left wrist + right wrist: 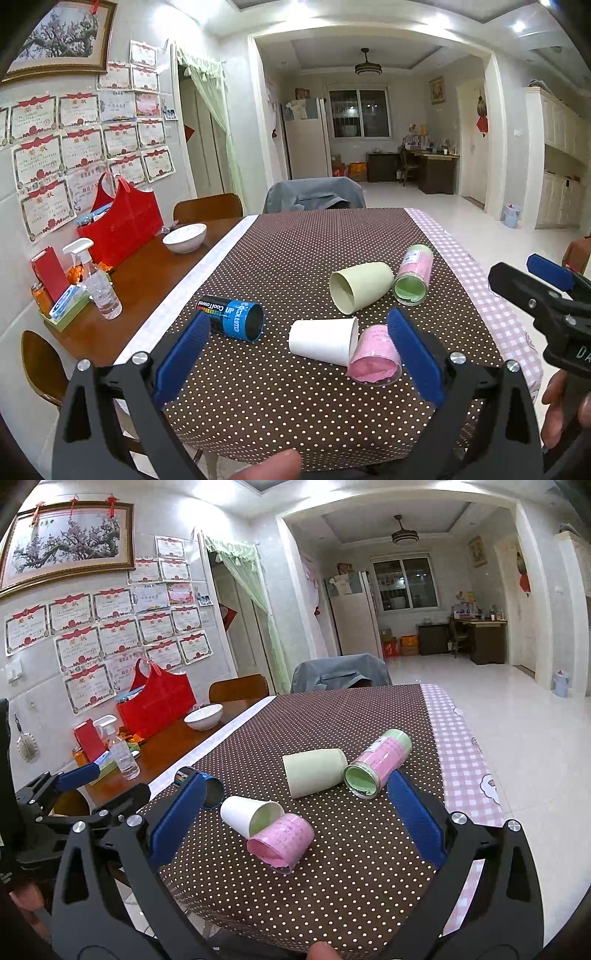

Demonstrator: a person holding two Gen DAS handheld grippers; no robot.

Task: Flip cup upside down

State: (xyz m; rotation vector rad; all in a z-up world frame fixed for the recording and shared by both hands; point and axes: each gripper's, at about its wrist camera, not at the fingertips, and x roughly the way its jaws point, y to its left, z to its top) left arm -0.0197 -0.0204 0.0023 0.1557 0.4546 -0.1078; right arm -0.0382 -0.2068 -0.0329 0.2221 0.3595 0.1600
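Several cups and cans lie on their sides on the brown dotted tablecloth [280, 258]. A white paper cup [323, 341] [247, 814] lies beside a pink cup [375, 360] [282, 840]. A pale green cup [360, 288] [314, 771] lies behind them, next to a pink and green can [413, 277] [376, 762]. A blue and black can [234, 317] [208, 788] lies at the left. My left gripper [299, 332] is open, above the near table edge, facing the white cup. My right gripper [295, 794] is open, also short of the cups. Both are empty.
A white bowl [184, 236], a red bag [122, 225], a spray bottle [98, 284] and small boxes stand on the wooden table at the left. A chair with a grey jacket [314, 195] stands at the table's far end. A pink checked cloth [491, 295] covers the right edge.
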